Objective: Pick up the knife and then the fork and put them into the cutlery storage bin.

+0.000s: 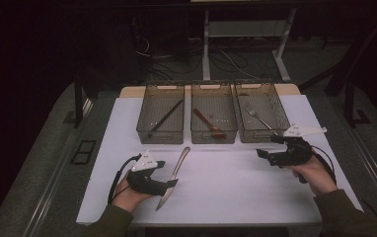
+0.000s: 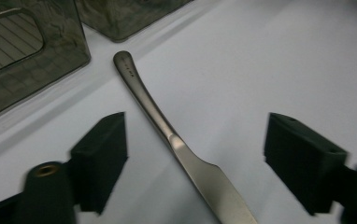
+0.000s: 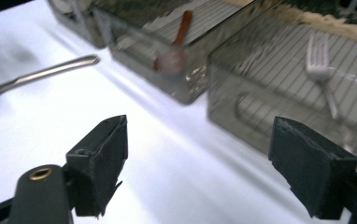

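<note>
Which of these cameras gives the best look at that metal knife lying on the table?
The left gripper view: the knife lies close up between the open jaws, handle and blade sharp. The high view shows it whole but small; the right gripper view catches its handle, blurred.

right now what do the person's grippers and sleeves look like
Both are black handheld tools. The left gripper and right gripper each carry a pale grey three-cornered plate on top and trail a black cable looping back by the wrist. Each has two blocky black jaws with matte pads, and a brass-coloured ring sits at a jaw's base. The person wears dark olive sleeves.
</note>
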A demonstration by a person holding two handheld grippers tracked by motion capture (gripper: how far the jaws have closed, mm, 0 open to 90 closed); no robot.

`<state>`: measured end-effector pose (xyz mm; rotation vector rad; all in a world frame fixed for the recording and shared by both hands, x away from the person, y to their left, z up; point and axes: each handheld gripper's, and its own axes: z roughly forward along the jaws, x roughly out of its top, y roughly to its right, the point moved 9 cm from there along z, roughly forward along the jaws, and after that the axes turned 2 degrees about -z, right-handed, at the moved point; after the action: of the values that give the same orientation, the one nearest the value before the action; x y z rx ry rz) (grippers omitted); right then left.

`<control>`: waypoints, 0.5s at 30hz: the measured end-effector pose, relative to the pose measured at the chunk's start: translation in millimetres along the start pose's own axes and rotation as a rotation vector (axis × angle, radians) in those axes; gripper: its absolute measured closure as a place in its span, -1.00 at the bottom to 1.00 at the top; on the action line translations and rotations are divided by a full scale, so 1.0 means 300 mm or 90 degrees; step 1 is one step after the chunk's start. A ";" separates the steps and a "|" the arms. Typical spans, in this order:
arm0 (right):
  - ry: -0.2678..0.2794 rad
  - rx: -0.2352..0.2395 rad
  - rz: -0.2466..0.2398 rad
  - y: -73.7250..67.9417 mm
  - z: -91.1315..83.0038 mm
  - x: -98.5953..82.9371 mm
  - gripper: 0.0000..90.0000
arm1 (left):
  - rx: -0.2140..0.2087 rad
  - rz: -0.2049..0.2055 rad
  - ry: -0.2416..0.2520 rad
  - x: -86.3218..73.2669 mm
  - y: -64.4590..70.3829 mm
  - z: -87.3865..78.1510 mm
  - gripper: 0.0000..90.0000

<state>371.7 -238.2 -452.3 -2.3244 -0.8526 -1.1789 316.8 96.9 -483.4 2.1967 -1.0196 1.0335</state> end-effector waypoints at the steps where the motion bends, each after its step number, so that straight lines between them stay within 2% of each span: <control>1: 0.000 0.000 -0.004 -0.010 0.001 -0.014 -0.59 | -0.007 -0.001 -0.001 0.001 0.003 -0.002 -0.34; 9: 0.006 0.019 -0.024 -0.078 -0.007 -0.106 -0.62 | -0.016 -0.002 -0.014 0.005 0.014 -0.004 0.55; 12: 0.012 0.026 -0.022 -0.096 -0.014 -0.130 -0.62 | -0.021 -0.003 -0.027 0.002 0.021 0.003 0.81; 15: 0.010 0.031 -0.020 -0.105 -0.023 -0.156 -0.62 | -0.023 0.006 -0.045 -0.007 0.027 0.017 0.97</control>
<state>324.9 -234.9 -484.6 -2.2681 -0.9063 -1.1745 311.6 89.3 -487.1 2.2148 -1.0735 0.9391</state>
